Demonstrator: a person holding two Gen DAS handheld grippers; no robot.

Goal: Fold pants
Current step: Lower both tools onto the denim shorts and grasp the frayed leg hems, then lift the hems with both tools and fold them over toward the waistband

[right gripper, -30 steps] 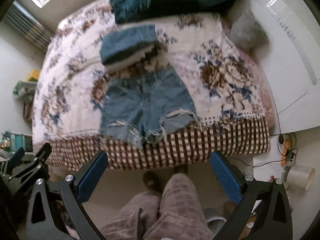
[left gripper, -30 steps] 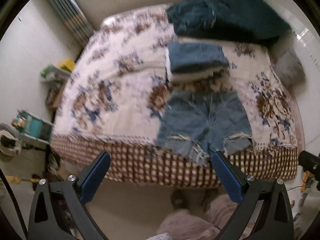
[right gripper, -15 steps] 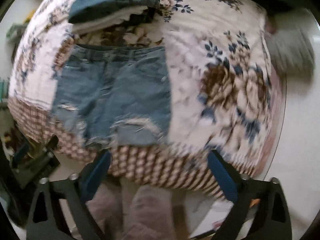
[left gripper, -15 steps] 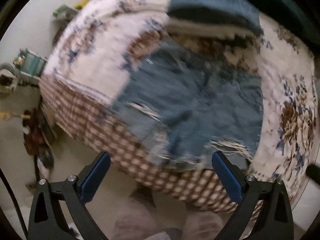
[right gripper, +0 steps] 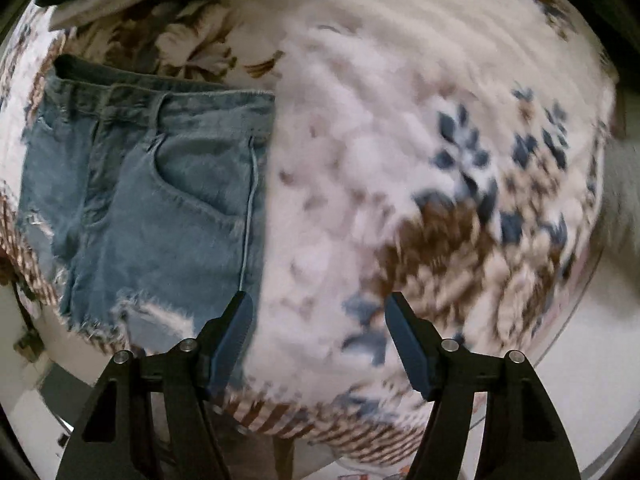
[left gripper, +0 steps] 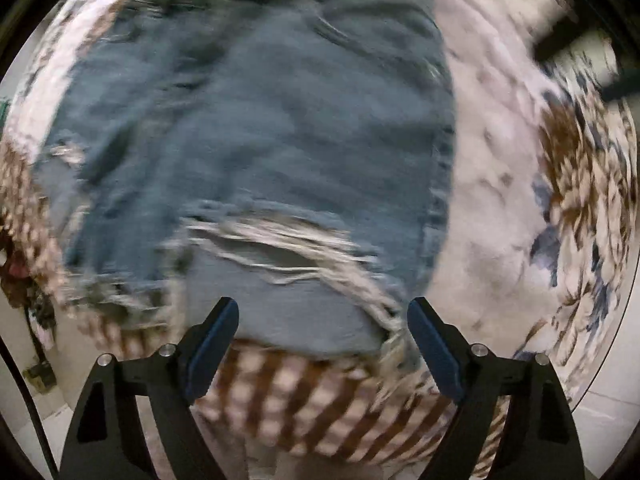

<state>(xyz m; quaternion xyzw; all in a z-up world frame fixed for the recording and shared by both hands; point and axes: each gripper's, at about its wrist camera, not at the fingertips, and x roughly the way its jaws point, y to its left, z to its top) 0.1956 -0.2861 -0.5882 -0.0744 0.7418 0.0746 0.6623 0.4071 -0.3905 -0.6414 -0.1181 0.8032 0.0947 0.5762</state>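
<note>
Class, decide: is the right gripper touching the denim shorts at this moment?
Cannot tell. In the right wrist view the right gripper is open, one fingertip overlapping the denim shorts at their side seam, but blur hides any contact or gap.
</note>
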